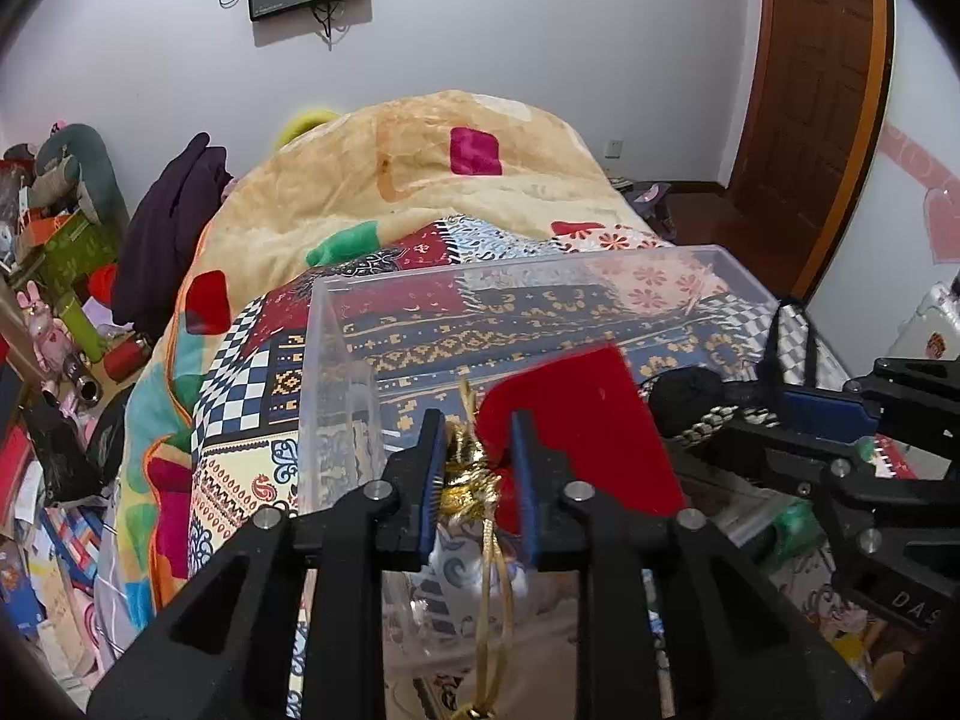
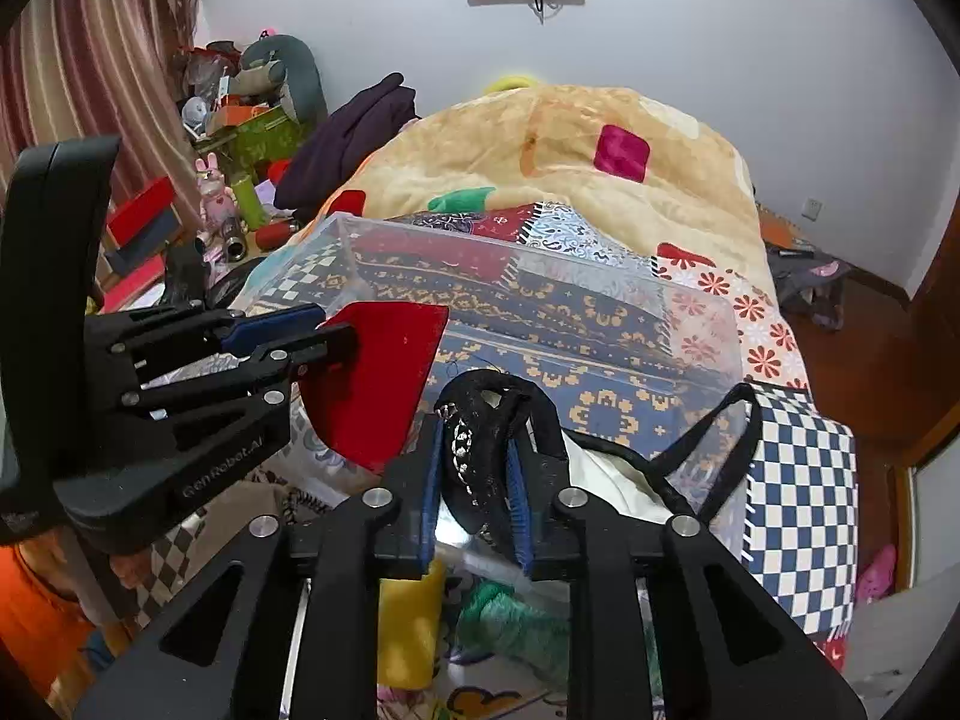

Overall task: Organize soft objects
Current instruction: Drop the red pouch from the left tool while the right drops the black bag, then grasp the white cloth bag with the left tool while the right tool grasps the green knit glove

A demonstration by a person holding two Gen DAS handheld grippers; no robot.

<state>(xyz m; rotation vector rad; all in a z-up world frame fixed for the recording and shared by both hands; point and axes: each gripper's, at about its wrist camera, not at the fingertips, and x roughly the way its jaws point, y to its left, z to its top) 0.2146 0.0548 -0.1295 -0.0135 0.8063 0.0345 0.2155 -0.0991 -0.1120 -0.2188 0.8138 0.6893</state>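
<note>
My left gripper (image 1: 477, 456) is shut on the gold-tied neck of a red velvet pouch (image 1: 588, 426), held over the near part of a clear plastic box (image 1: 336, 324) on the bed. It shows in the right wrist view (image 2: 324, 339) with the red pouch (image 2: 378, 372). My right gripper (image 2: 477, 468) is shut on a black fabric piece with a beaded edge (image 2: 480, 420) and thin black straps. It shows at the right of the left wrist view (image 1: 780, 414). Both grippers are close together above the box (image 2: 708, 324).
The box sits on a patchwork quilt (image 1: 252, 372) with a beige blanket (image 1: 420, 180) behind it. Yellow (image 2: 408, 624) and green soft items (image 2: 510, 618) lie below my right gripper. Cluttered shelves and toys (image 1: 54, 300) stand left; a wooden door (image 1: 810, 90) right.
</note>
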